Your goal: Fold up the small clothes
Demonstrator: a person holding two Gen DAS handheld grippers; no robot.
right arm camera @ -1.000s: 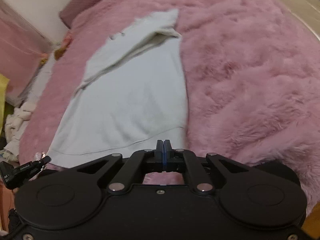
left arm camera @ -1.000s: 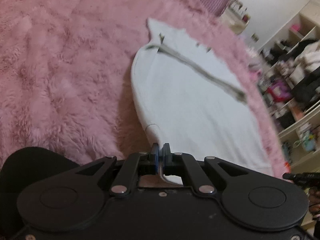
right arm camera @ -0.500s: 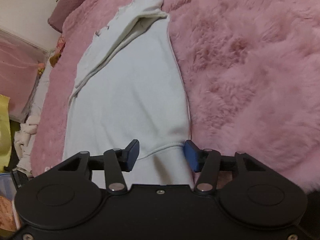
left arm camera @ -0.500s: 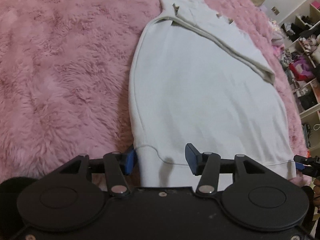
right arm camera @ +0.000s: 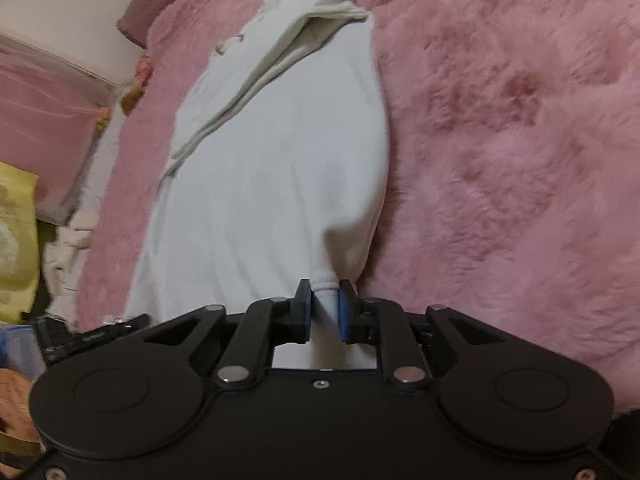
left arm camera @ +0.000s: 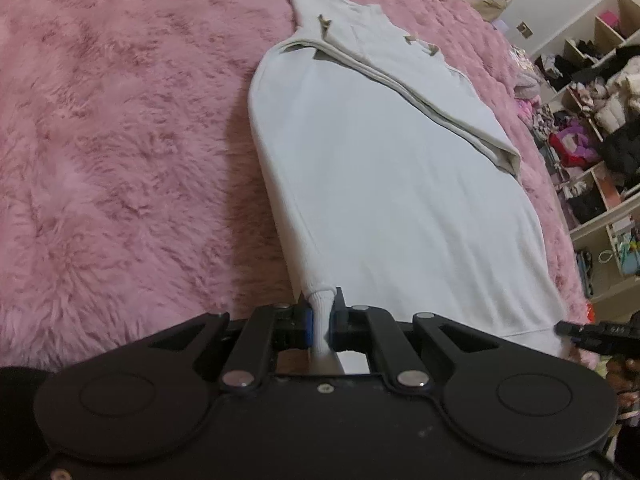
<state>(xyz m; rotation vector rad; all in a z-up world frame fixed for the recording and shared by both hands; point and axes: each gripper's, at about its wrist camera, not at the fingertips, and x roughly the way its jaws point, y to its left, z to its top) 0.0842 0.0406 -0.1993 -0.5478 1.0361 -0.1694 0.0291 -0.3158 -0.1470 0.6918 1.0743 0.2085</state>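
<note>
Left gripper (left arm camera: pixel 321 320) is clamped on the near left hem corner of the white hoodie (left arm camera: pixel 392 184); right gripper (right arm camera: pixel 324 312), jaws having just closed, pinches the near right hem corner. Hoodie (right arm camera: pixel 280 168) lies flat on the pink furry blanket (left arm camera: pixel 120 140), sleeve folded across, hood at its far end. Cluttered shelves (left arm camera: pixel 600 120) stand beyond the hoodie's right side.

No legible text, label, brand, number or sign anywhere in either view. Shelf clutter at the edge of the left wrist view too small and blurred to read.
</note>
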